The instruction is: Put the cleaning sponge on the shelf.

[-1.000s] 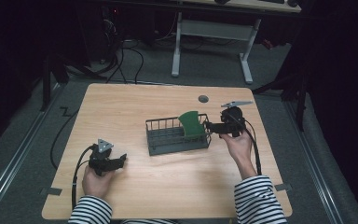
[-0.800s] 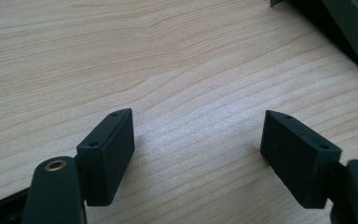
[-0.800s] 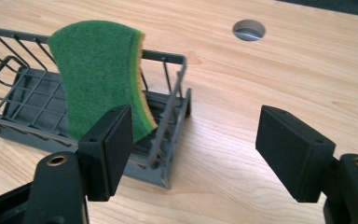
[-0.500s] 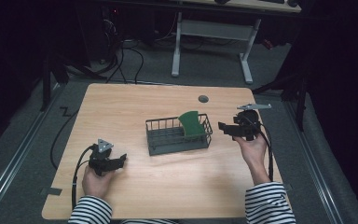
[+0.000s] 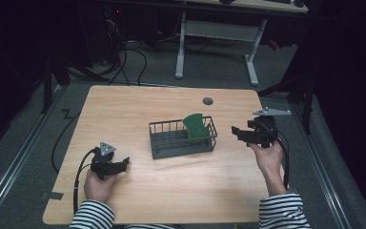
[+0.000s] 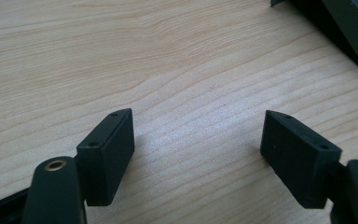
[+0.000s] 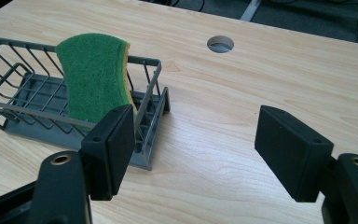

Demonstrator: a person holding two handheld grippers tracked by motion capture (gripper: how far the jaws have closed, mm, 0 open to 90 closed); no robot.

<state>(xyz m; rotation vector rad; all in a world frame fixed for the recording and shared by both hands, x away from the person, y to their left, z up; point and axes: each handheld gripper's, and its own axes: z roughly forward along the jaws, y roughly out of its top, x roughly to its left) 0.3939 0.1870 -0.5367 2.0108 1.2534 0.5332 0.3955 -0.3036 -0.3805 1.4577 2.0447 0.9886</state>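
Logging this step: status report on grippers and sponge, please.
Left gripper open, empty. Right gripper open, empty, beside wire basket. Green sponge upright in basket. Nothing in the way.

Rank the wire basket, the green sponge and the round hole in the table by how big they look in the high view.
Largest to smallest:
1. wire basket
2. green sponge, standing on edge in the basket's right end
3. round hole in the table, farther from the camera, but plainly the smallest.
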